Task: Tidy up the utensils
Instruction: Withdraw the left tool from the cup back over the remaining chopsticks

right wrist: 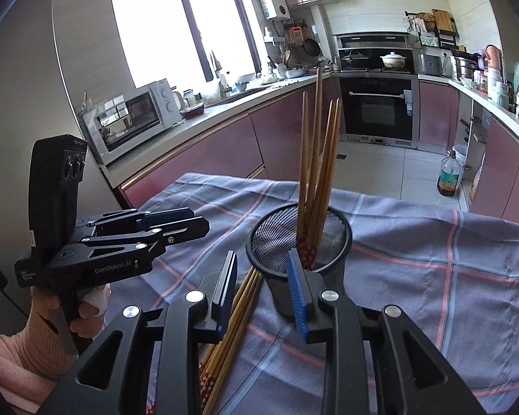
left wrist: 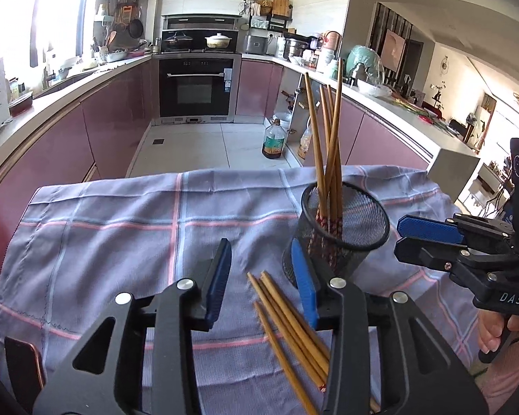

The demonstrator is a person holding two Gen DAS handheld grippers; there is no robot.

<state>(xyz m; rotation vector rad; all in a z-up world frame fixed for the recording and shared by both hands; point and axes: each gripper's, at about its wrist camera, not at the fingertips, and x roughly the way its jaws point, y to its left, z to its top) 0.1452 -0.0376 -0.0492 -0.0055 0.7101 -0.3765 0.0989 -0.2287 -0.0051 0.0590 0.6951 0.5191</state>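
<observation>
Loose chopsticks (left wrist: 287, 328): small bundle, lying flat on checked cloth (left wrist: 121, 235) over counter, fanned, tips toward 11 o'clock in left wrist view; patterned red ends toward 5 o'clock, near camera. Same bundle in right wrist view at 7 o'clock of mesh cup (right wrist: 301, 249), just beside its base, perhaps touching.

Mesh cup: black wire, round, upright on cloth. Holds standing chopsticks (left wrist: 328, 138), several, leaning together, patterned ends down.

Left gripper (left wrist: 264, 283): spread, nothing between pads; loose chopsticks lying in gap below, not pinched. Right-hand pad close against cup wall.

Right gripper (right wrist: 264, 294): spread, nothing pinched; cup just ahead at 12 o'clock, loose bundle passing under left pad.

Handling, judged: chopsticks light, stiff, thin, smooth; likely to roll and to slip or pivot in a pinch. Best taken across shaft near middle, one or two at a time, pads square to length. Low profile on soft cloth: risk of catching fabric along with wood. Cup light, open mesh, likely to tip if knocked by pad or by stick dropped at an angle; worth steadying with spare gripper.
</observation>
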